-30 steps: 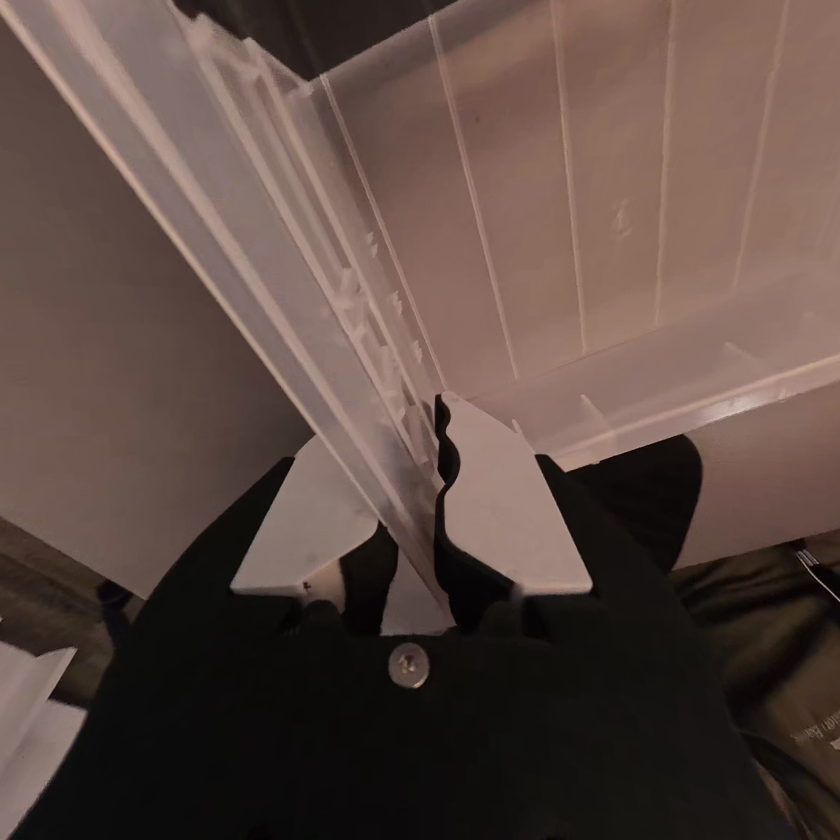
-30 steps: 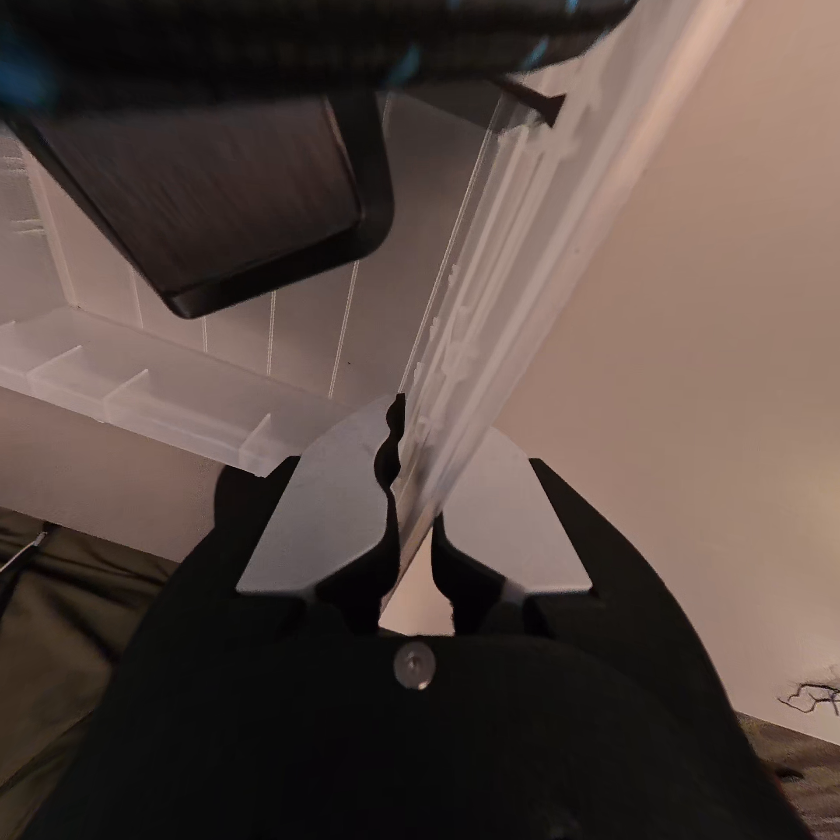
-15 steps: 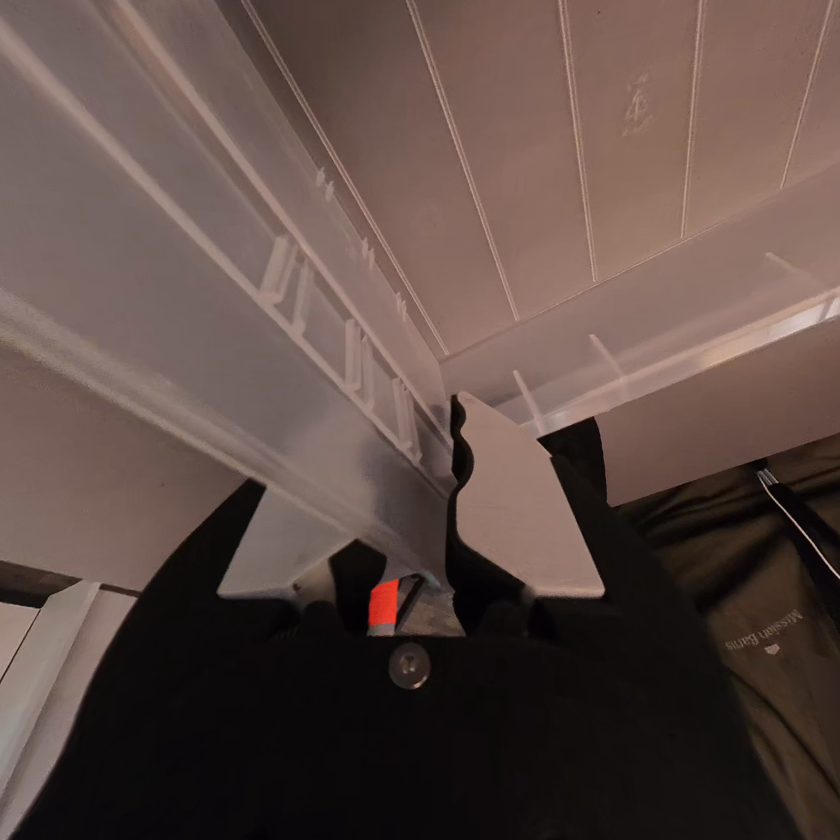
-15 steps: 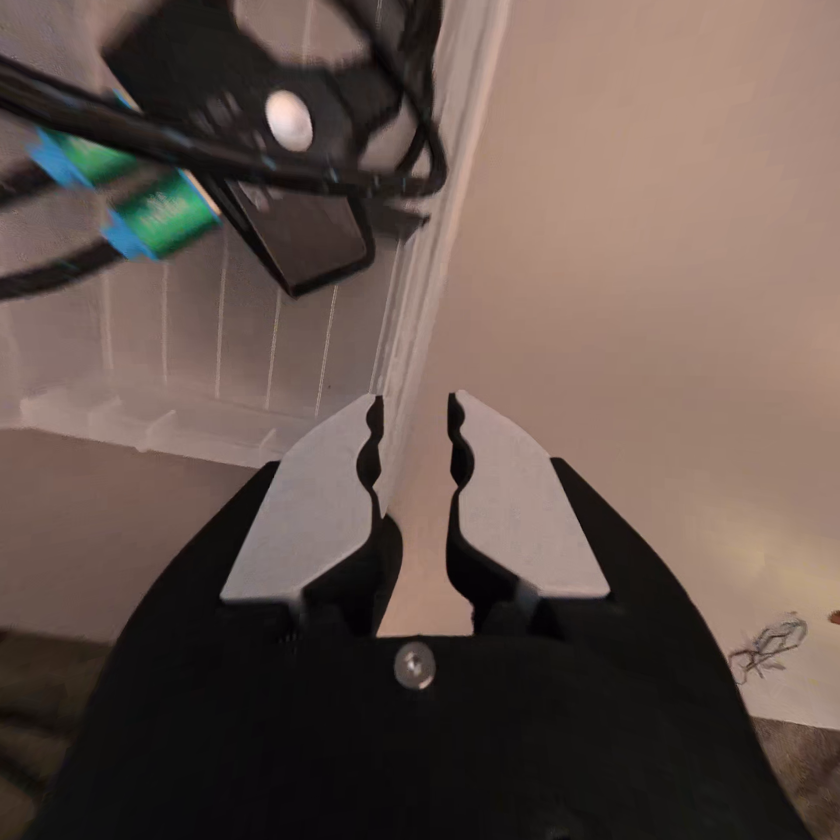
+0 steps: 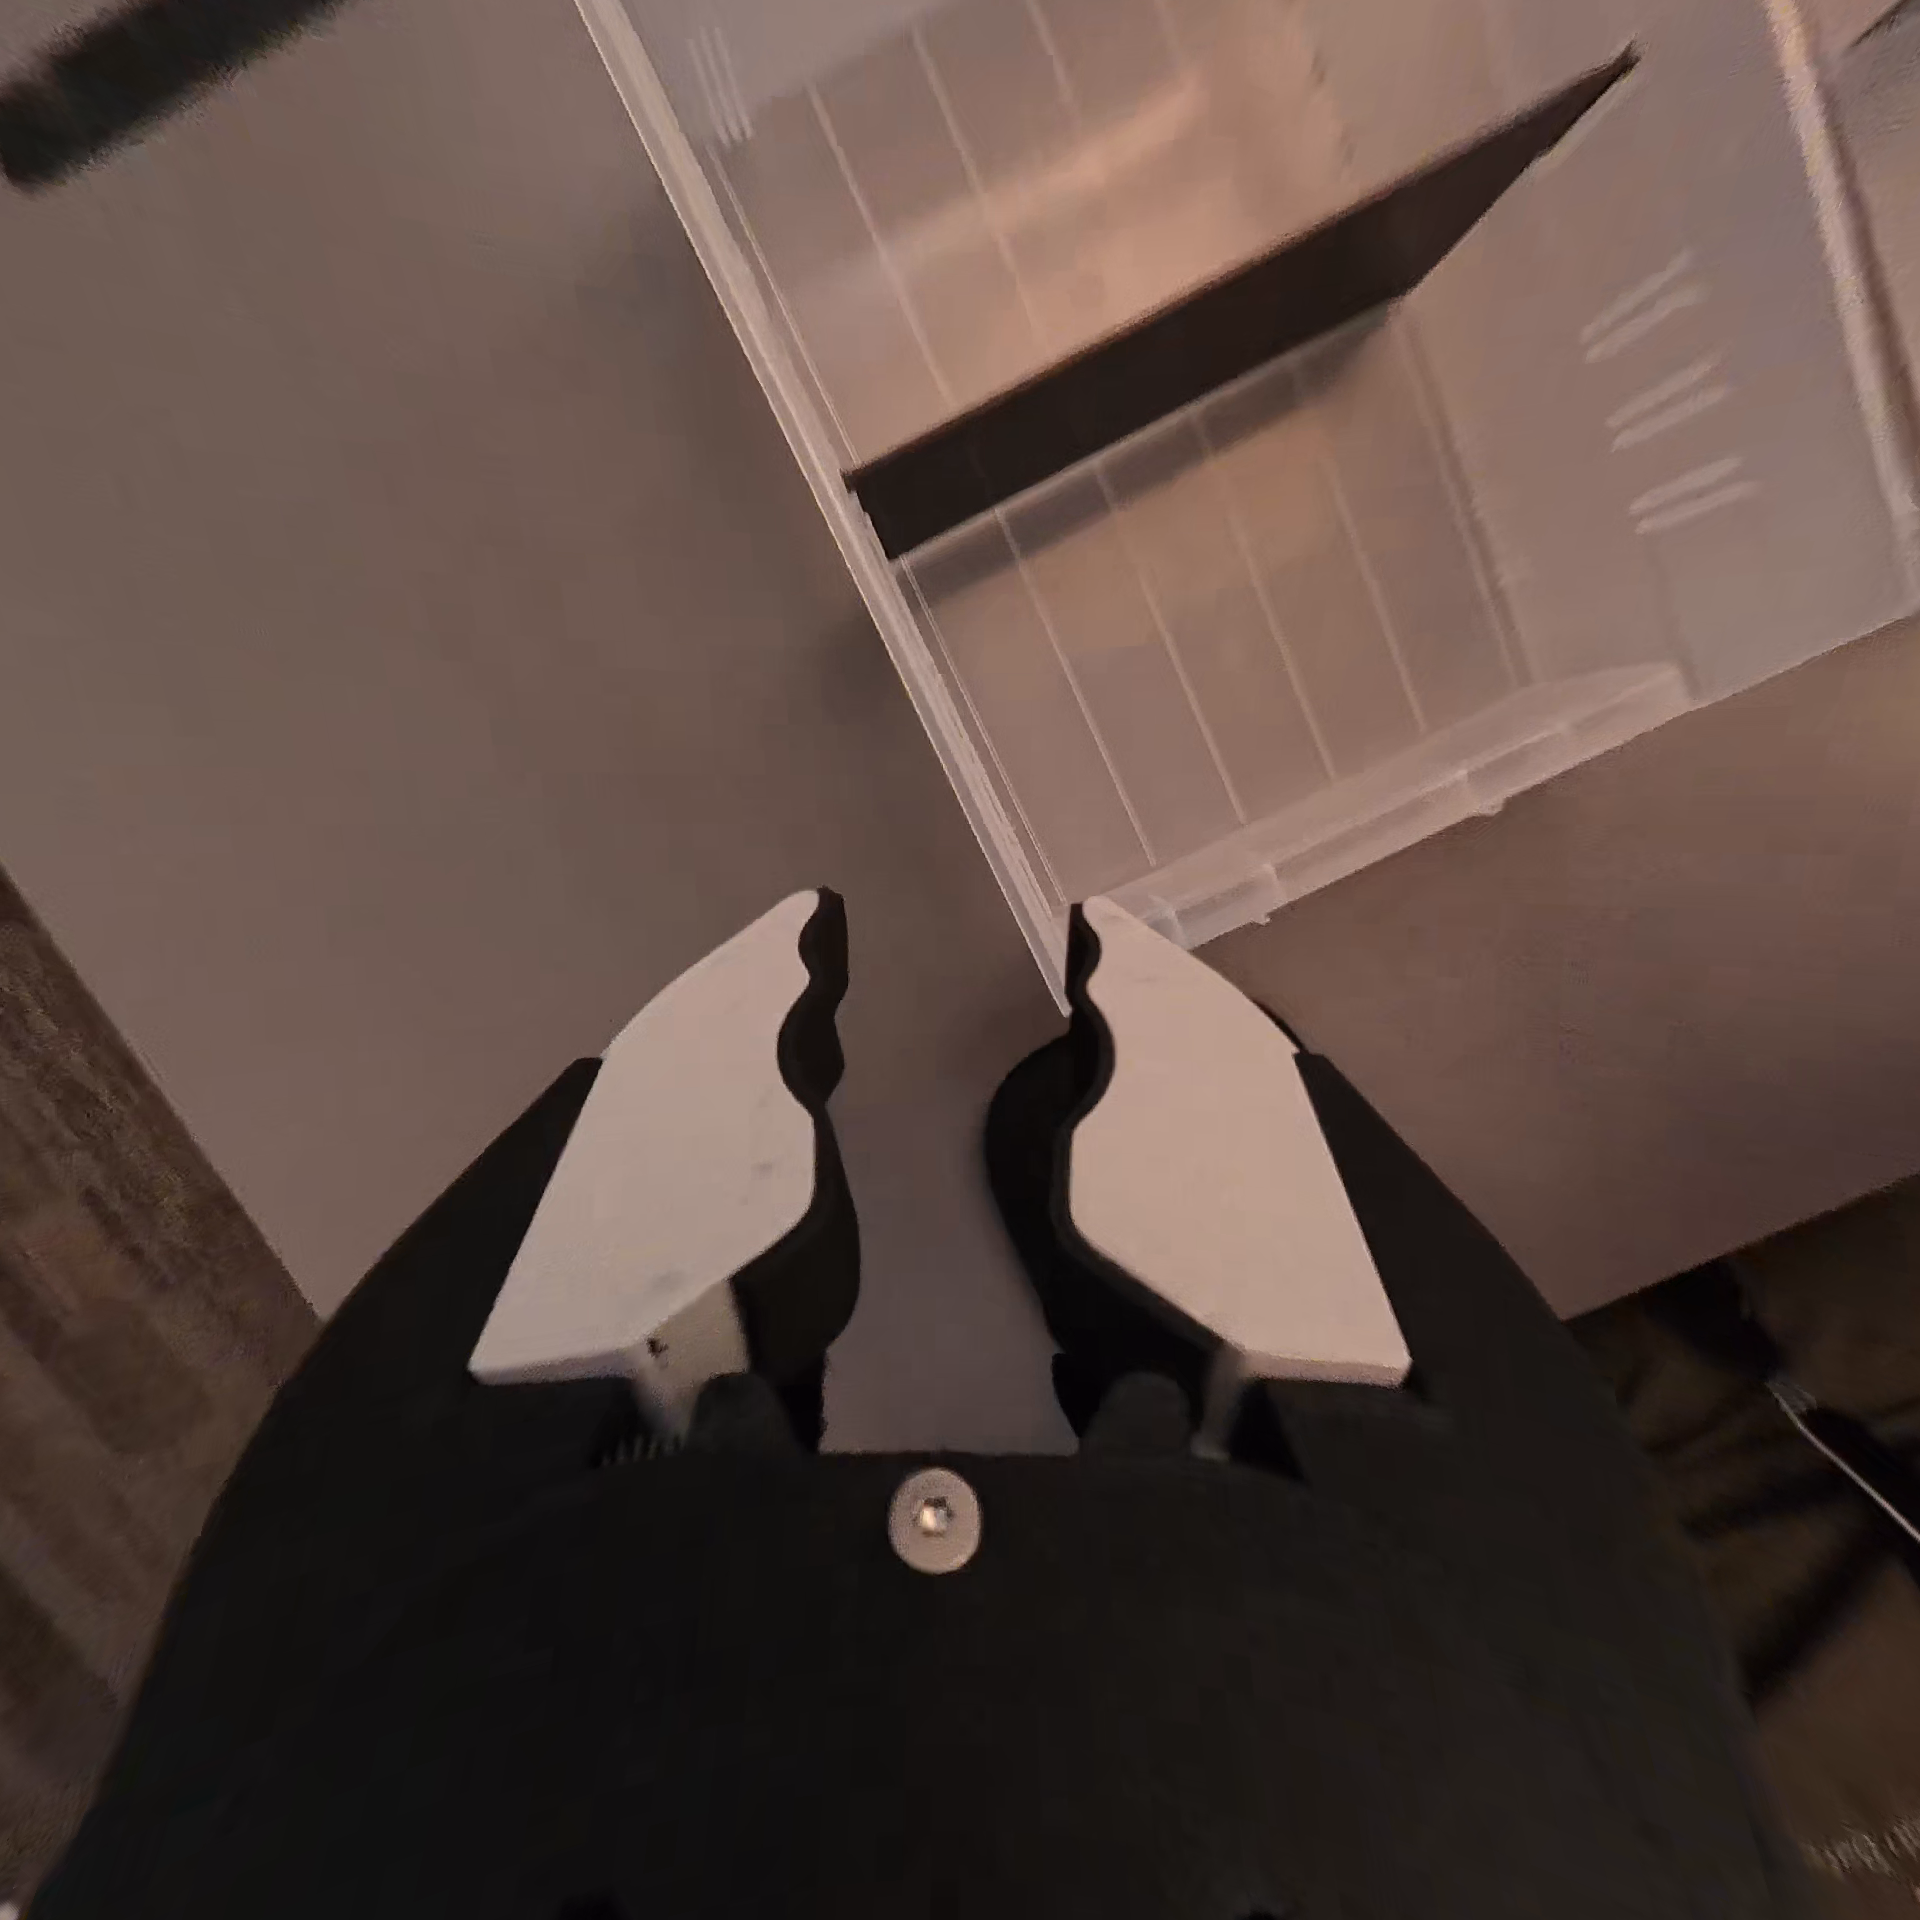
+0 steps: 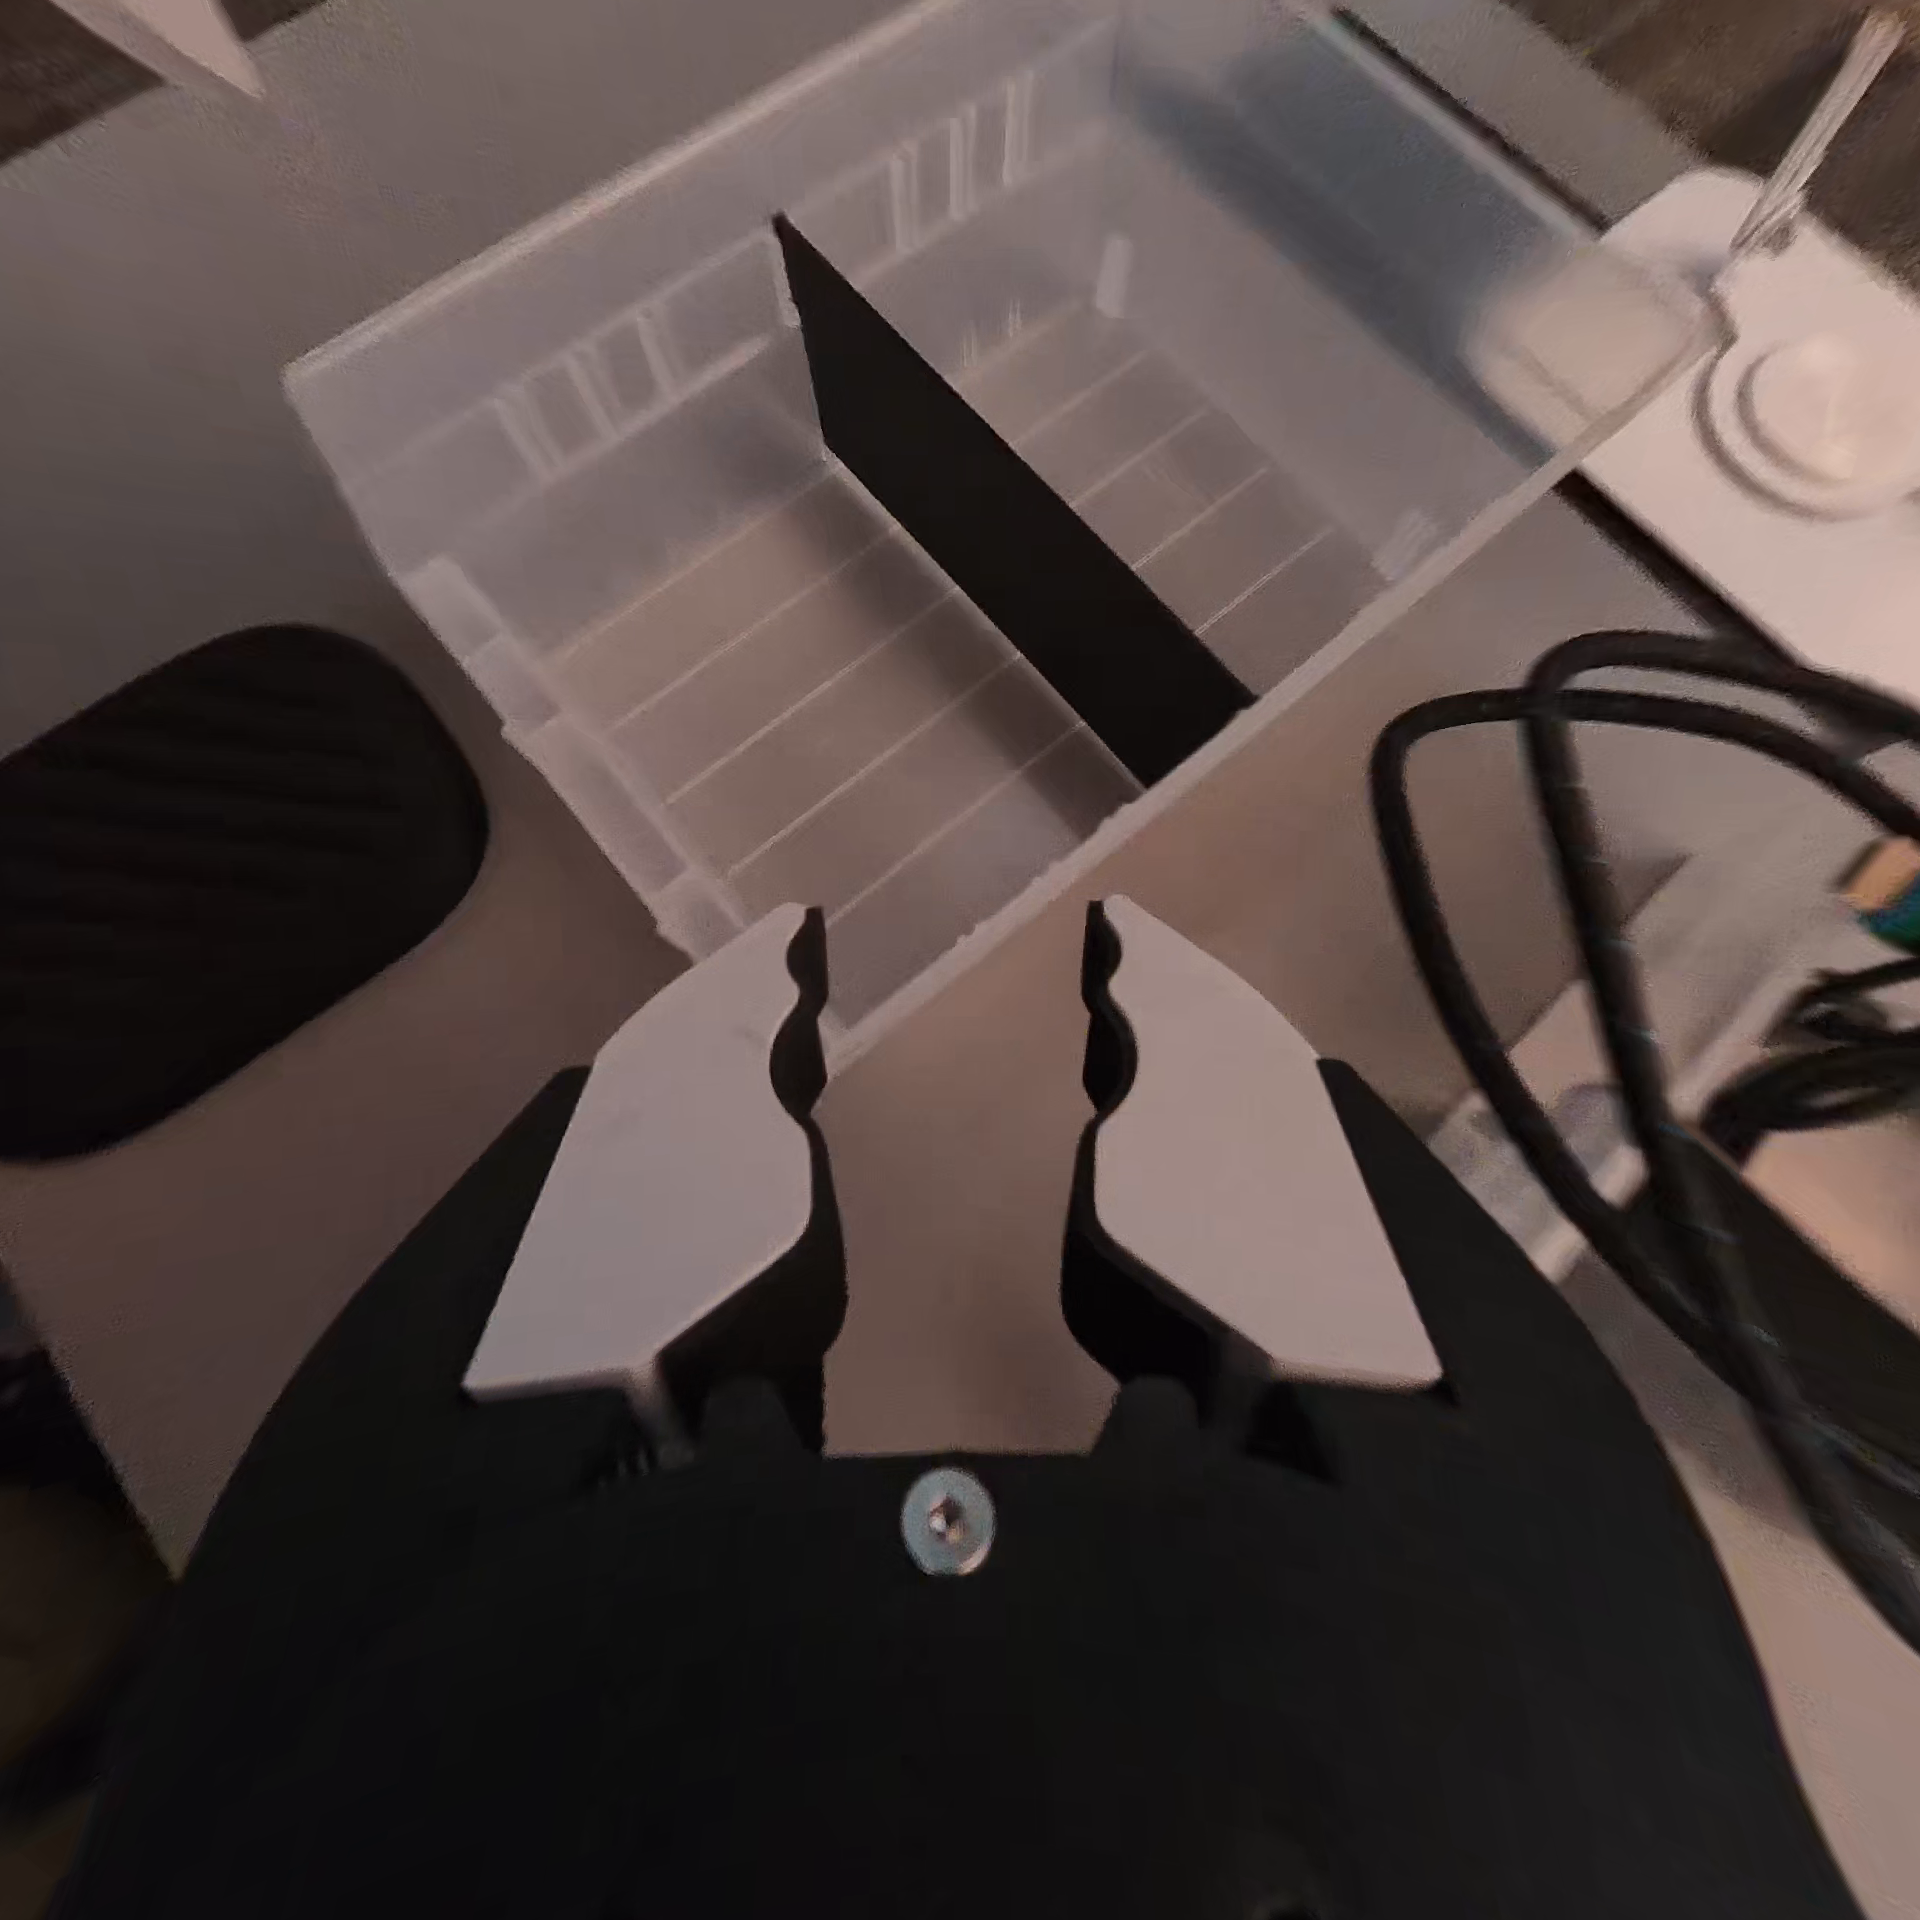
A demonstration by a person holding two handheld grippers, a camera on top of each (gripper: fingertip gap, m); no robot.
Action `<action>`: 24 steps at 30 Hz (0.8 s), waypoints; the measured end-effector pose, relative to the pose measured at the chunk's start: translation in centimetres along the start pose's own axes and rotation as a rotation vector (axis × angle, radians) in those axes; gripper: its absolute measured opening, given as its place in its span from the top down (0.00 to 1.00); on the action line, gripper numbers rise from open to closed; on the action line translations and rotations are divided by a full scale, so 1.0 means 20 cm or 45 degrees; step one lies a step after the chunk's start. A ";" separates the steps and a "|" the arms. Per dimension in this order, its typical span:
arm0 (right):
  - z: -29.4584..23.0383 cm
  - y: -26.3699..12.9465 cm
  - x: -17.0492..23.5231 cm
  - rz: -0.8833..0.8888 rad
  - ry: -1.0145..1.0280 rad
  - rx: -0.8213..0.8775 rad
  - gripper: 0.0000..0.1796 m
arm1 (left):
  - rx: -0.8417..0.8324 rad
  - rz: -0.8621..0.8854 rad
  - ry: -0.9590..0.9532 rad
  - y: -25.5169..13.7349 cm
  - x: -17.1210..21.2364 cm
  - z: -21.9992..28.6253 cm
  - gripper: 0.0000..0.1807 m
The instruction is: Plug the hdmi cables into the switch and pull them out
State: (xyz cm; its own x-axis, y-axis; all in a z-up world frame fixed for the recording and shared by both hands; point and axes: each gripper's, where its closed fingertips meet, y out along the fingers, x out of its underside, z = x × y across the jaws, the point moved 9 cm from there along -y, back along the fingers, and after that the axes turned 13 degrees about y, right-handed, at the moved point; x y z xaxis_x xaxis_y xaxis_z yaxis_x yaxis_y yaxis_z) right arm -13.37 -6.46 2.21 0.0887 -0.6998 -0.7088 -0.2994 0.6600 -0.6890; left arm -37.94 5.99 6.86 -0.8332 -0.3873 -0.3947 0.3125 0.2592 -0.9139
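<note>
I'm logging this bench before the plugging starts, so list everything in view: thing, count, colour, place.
clear plastic bin: one, translucent, on the table ahead of both grippers, nothing visible inside
divider: one, black, upright across the bin
cables: a bundle, number unclear, black, on the table right of the bin
connector: one, green and blue, blurred, far right edge
ribbed oval object: one, black, left of the bin
table: one, pale
left gripper: one, black with pale fingers, open
right gripper: one, same colours, open

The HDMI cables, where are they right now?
In the right wrist view the black cables lie looped on the table at the right edge, beside the clear bin and outside it.
</note>
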 end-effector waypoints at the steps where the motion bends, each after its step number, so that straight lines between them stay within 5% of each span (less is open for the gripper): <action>1: 0.01 0.06 0.01 -0.010 0.045 0.039 0.72 | -0.028 0.032 -0.006 -0.03 0.00 0.00 0.79; 3: 0.04 0.15 0.00 -0.070 0.109 0.208 0.67 | -0.068 0.064 -0.020 -0.06 0.00 0.01 0.79; 14: 0.13 0.51 -0.13 -0.822 0.406 0.424 0.74 | -0.045 0.128 0.089 -0.10 -0.04 0.07 0.80; 24: 0.20 0.57 -0.19 -0.733 0.575 0.303 0.94 | -0.059 0.134 0.191 -0.11 -0.08 0.15 0.82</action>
State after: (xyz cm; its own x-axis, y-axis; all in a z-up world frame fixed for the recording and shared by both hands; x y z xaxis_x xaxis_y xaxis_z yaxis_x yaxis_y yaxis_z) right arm -13.24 4.84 -3.61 -0.2431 -0.9608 -0.1332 -0.1064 0.1629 -0.9809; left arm -35.87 3.35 9.11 -0.8569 -0.2205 -0.4658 0.3827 0.3331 -0.8617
